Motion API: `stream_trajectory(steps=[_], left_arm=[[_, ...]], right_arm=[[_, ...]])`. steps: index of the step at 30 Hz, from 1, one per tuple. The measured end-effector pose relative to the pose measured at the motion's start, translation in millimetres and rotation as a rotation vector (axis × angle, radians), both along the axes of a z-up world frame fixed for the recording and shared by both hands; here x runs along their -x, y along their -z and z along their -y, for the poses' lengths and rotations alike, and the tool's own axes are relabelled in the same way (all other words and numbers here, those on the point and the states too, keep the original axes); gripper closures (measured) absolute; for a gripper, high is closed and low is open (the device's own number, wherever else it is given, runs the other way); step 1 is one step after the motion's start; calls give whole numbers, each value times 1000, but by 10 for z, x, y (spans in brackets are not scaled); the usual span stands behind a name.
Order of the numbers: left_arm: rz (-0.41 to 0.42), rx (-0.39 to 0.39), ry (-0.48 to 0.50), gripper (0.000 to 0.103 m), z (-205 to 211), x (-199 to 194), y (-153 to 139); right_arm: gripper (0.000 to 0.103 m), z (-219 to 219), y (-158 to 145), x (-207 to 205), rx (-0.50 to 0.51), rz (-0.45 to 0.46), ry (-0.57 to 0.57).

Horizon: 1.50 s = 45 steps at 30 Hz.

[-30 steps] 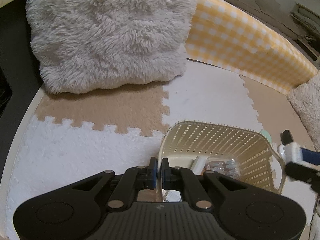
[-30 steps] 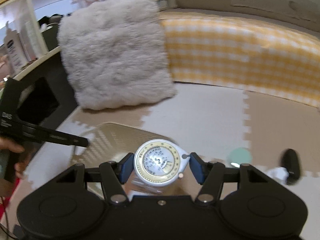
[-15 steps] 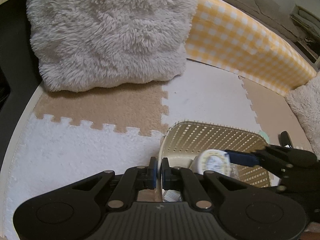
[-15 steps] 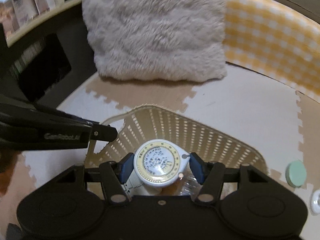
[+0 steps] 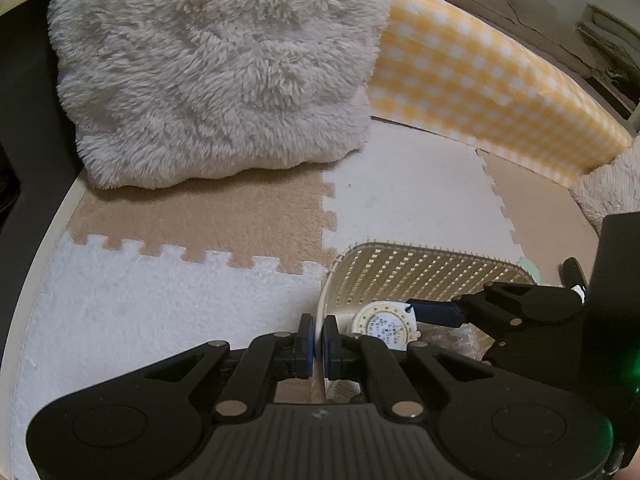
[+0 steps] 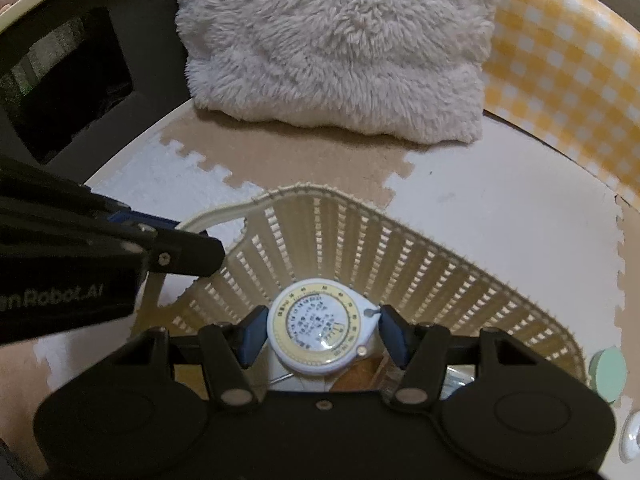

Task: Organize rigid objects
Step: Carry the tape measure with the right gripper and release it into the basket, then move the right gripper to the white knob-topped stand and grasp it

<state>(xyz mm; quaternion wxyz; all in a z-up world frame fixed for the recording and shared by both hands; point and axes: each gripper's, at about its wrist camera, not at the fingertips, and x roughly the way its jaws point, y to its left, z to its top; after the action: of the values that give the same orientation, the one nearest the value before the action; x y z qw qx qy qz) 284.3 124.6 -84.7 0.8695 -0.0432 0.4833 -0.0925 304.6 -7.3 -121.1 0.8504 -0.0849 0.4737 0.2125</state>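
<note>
A cream perforated basket (image 5: 424, 276) (image 6: 404, 264) stands on the foam mat. My left gripper (image 5: 316, 336) is shut on the basket's near rim. My right gripper (image 6: 322, 330) holds a round white tape measure with a yellow ring (image 6: 322, 330) (image 5: 386, 326) inside the basket, low over its contents. The blue pads (image 6: 252, 336) sit at the disc's sides; a small gap shows on the left. A white object and clear plastic items lie in the basket bottom, partly hidden.
A fluffy grey cushion (image 5: 216, 72) and a yellow checked bolster (image 5: 480, 84) line the back. A mint round lid (image 6: 608, 372), a white object (image 6: 632, 436) and a black object (image 5: 574, 272) lie right of the basket. Dark furniture (image 6: 64, 88) stands left.
My right gripper carried the tape measure left over the basket and lowered it inside. Its pads look slightly wider around the disc. The left gripper stayed clamped on the rim.
</note>
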Motion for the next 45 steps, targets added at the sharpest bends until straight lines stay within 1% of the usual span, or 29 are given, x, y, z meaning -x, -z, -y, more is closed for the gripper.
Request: stream_trajectory(steps=[2,3,4,6,9,14,18,21,23,24,26,30,33,36,41,45], left_arm=[[0,2,0,99,-5,-2,1],[-1,0,0,99,-9,-3,1],[0,-1,1,99,-6,-2,1],[3,-12,6,99,3,-1,3],[6,-31,15,99,27,-1,5],[1,-35,14,98,30,-11,24],[3,-42,17,98,41,-15,24],[4,-43,16,98,42,-15,24],[4,-45,18,97,42,-16,23],[6,-49,20,97,43,-16,22],[-1,-61,17,97,53,-15,21],[1,-74,21,97,64,-7,18],[2,-80,23,97,71,-6,17],[3,-81,23,97,73,-4,17],[5,-90,25,96,82,1,18],[6,-93,27,96,87,1,19]], right_arm=[[41,1,8,5,-12,1,16],[39,9,7,12,-23,6,20],[33,18,6,21,-33,6,22],[30,28,-1,38,-42,6,20],[30,66,-26,69,-46,10,23],[29,175,-98,154,-66,15,24],[27,303,-186,239,-104,19,38],[21,395,-282,319,-130,30,38],[16,445,-357,386,-145,44,27],[11,478,-398,424,-152,52,22],[9,545,-466,486,-161,63,15],[4,719,-615,624,-165,89,15],[2,894,-721,721,-175,111,26],[1,1075,-813,788,-158,135,43],[0,1476,-920,874,-117,170,102],[0,1874,-938,913,-77,189,177]])
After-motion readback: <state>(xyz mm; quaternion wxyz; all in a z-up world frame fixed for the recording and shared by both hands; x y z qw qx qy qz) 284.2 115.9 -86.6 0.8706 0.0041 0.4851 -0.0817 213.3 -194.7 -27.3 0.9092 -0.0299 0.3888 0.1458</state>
